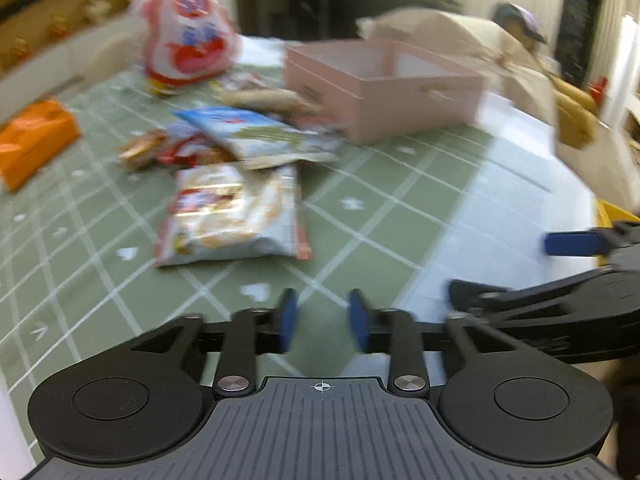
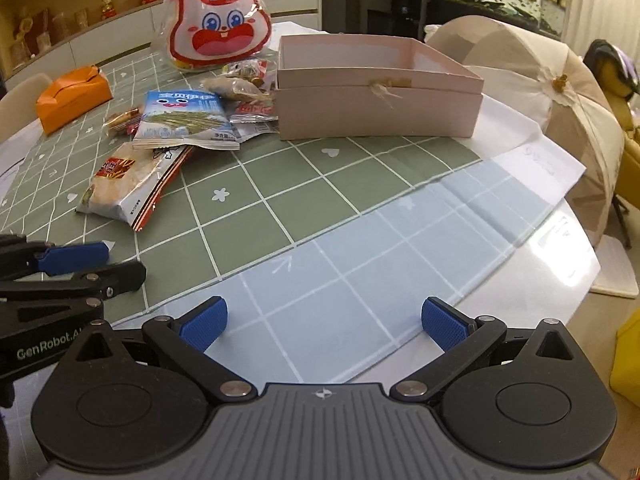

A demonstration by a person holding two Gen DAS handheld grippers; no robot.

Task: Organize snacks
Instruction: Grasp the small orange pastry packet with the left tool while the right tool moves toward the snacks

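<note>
One pink box (image 2: 378, 110) open, snack packets (image 2: 180, 120) heaped beside it, left hand-held gripper (image 1: 322, 322) narrowly apart, right hand-held gripper (image 2: 324, 322) wide apart.

Right gripper (image 2: 323, 322) is hanging over the pale blue part of the table mat (image 2: 360, 280), jaws spread wide with nothing in them. Left gripper (image 2: 86, 264) pokes in from the side. Further back there's an open pink box (image 2: 376, 110), and just left of it a pile of snacks: rice cracker pack (image 2: 128, 184), blue packet (image 2: 180, 120), bunny-face bag (image 2: 220, 24). An orange box (image 2: 72, 96) sits well off left.
</note>
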